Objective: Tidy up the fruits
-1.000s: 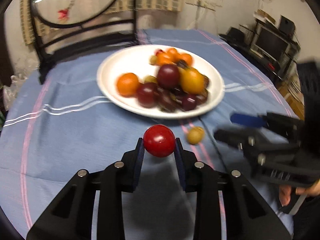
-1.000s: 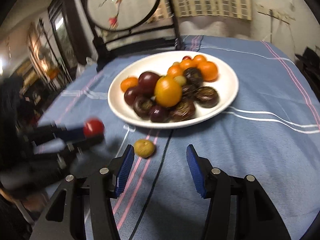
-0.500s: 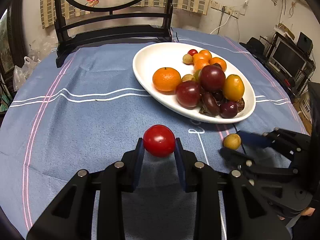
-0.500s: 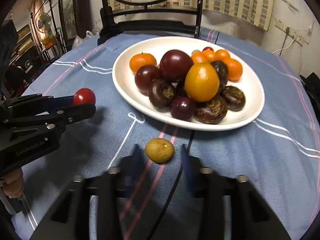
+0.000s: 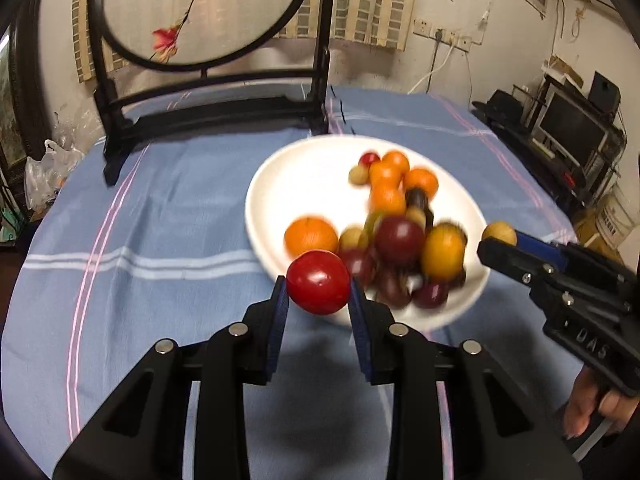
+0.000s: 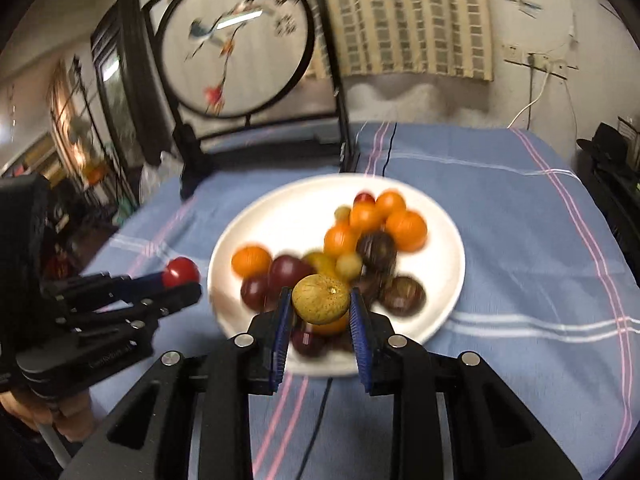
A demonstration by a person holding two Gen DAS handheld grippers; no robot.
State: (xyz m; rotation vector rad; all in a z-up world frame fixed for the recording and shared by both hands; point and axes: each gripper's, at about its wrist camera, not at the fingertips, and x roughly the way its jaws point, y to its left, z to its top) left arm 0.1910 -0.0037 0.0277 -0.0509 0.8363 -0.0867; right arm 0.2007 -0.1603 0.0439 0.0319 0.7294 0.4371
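My left gripper [image 5: 318,294] is shut on a red round fruit [image 5: 318,287], held above the cloth at the near left rim of the white plate [image 5: 280,184]. In the right wrist view that red fruit [image 6: 181,272] shows at the left, in the left gripper [image 6: 182,284]. My right gripper [image 6: 320,312] is shut on a small yellow-green fruit [image 6: 321,298], lifted over the near part of the plate [image 6: 444,264]. The same yellow-green fruit [image 5: 499,233] appears at the right of the left wrist view, in the right gripper [image 5: 496,242]. The plate holds several orange, dark red and purple fruits.
A blue striped tablecloth [image 5: 160,216] covers the round table. A dark wooden stand with a round painted screen [image 5: 208,12] rises at the table's far edge. Shelves with a monitor [image 5: 568,128] stand off to the right. A hand [image 5: 588,408] grips the right tool.
The right gripper closed on the yellow-green fruit that lay on the cloth and lifted it. Both grippers rose and moved toward the plate, the left still holding the red fruit.
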